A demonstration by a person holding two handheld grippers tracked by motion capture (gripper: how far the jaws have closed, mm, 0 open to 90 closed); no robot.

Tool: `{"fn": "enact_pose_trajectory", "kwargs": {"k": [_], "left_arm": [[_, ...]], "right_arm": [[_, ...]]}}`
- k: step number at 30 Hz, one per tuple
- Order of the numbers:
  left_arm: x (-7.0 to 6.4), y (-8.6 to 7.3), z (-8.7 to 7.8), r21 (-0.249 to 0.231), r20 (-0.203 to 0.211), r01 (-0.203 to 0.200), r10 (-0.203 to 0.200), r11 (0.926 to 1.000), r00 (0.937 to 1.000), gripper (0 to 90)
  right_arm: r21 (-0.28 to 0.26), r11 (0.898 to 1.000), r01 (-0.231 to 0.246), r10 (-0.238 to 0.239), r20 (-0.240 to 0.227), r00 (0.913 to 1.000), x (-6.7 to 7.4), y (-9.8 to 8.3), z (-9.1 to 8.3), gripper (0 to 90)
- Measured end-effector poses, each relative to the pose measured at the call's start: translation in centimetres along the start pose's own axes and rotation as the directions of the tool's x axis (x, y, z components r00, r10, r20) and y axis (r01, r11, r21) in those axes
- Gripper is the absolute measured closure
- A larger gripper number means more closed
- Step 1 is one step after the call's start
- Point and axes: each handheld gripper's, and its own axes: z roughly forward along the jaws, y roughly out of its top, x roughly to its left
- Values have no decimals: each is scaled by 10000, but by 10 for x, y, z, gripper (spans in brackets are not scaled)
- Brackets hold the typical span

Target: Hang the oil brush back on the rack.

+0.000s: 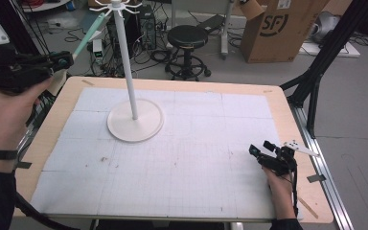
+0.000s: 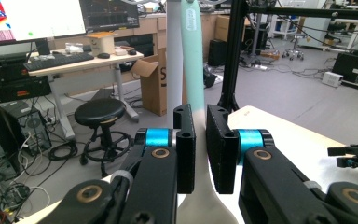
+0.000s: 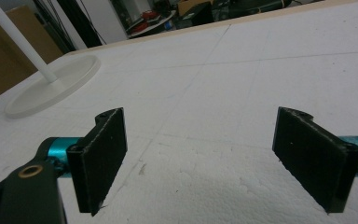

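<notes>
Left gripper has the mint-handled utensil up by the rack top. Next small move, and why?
Probably ease the left gripper up and toward the hooks of the white stand. Its jaws are shut on the utensil, whose tip sits just short of the hooks. The right gripper rests open on the mat.

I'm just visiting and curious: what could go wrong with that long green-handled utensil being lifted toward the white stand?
The left hand-held gripper pinches the utensil low, so its long handle might swing or slip. Its tip is close to the stand's hooks; a knock could tip the tall, thin stand.
</notes>
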Motion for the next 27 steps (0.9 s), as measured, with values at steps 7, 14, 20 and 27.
{"fn": "enact_pose_trajectory", "kwargs": {"k": [7, 14, 20, 27], "left_arm": [[2, -4, 10, 81, -127, 74, -73, 9999, 9999, 822], [4, -13, 15, -7, -241, 108, -108, 9999, 9997, 812], [4, -16, 17, -180, -345, 265, -272, 9995, 9990, 677], [3, -31, 15, -113, -437, 313, -317, 9994, 9985, 495]], "right_arm": [[-9, 10000, 49, -49, -11, 10000, 0, 0, 0, 169], [2, 10000, 52, -52, -11, 10000, 0, 0, 0, 169], [-1, 10000, 53, -53, 0, 10000, 0, 0, 0, 169], [11, 10000, 78, -78, 2, 10000, 0, 0, 0, 169]]}}
